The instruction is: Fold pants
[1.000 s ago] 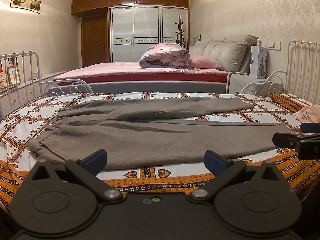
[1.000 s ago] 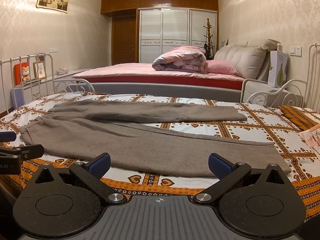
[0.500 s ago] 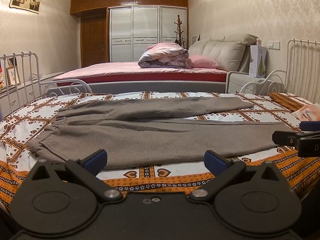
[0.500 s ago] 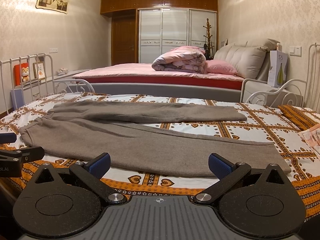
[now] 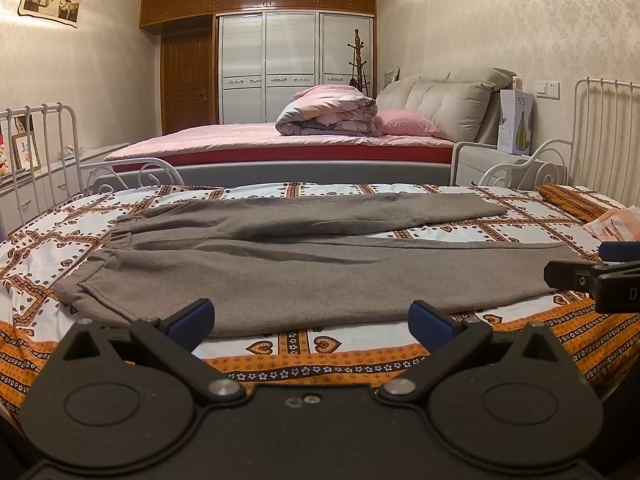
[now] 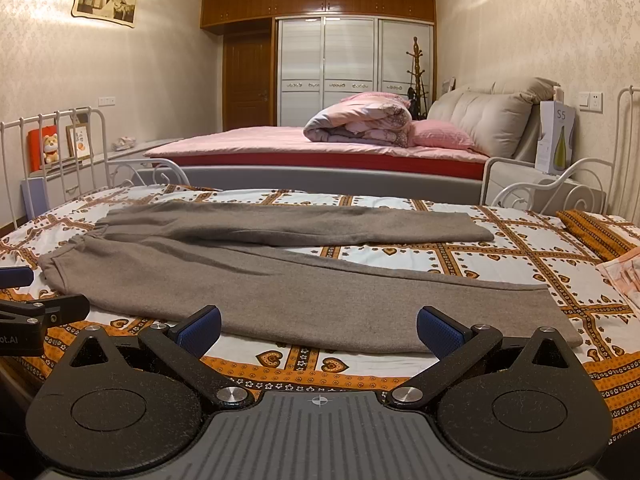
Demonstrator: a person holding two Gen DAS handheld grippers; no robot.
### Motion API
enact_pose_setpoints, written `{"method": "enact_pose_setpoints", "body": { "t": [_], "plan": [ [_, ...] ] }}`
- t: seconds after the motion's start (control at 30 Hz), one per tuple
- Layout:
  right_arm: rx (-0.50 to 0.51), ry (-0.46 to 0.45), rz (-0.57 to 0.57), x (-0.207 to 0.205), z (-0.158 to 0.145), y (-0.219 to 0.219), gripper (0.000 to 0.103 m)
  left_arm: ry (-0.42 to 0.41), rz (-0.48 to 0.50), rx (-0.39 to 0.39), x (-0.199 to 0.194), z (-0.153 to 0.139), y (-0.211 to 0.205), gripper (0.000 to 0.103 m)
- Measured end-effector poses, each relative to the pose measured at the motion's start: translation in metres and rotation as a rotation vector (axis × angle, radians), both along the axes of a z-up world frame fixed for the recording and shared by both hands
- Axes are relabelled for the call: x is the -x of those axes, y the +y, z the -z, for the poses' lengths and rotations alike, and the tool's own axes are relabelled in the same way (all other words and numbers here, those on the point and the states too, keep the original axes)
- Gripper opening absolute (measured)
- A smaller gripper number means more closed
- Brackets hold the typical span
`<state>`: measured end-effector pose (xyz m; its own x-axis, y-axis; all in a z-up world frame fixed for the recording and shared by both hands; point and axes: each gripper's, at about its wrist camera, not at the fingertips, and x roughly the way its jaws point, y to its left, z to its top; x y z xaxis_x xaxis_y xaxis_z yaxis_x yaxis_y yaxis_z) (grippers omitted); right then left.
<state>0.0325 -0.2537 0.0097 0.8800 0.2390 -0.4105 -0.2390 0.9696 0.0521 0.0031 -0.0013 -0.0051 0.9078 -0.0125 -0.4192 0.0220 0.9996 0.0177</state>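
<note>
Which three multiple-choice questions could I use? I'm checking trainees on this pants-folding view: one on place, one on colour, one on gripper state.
1. Where are the pants?
A. spread on the patterned bed
B. on the pink bed
C. on the floor

2. What colour are the pants?
A. blue
B. grey-brown
C. pink

3. How are the left gripper and right gripper?
A. both shut on cloth
B. one holds cloth
C. both open, empty

Answers: 1 A, both legs lie flat on it; 2 B, evenly grey-brown; 3 C, their fingers stand wide apart before the near hem.

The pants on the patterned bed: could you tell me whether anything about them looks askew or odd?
The pants lie flat and unfolded, their two legs splayed apart in a V towards the cuffs rather than aligned. Otherwise nothing stands out; both grippers are open, clear of the fabric.
</note>
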Motion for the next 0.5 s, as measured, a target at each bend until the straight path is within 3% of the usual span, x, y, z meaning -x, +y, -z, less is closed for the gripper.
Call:
{"method": "enact_pose_setpoints", "body": {
  "t": [0.5],
  "plan": [
    [-0.001, 0.001, 0.000, -0.0003, 0.0013, 0.0007, 0.103, 0.000, 0.002, -0.003, 0.0005, 0.0007, 0.0000, 0.097]
  ]
}}
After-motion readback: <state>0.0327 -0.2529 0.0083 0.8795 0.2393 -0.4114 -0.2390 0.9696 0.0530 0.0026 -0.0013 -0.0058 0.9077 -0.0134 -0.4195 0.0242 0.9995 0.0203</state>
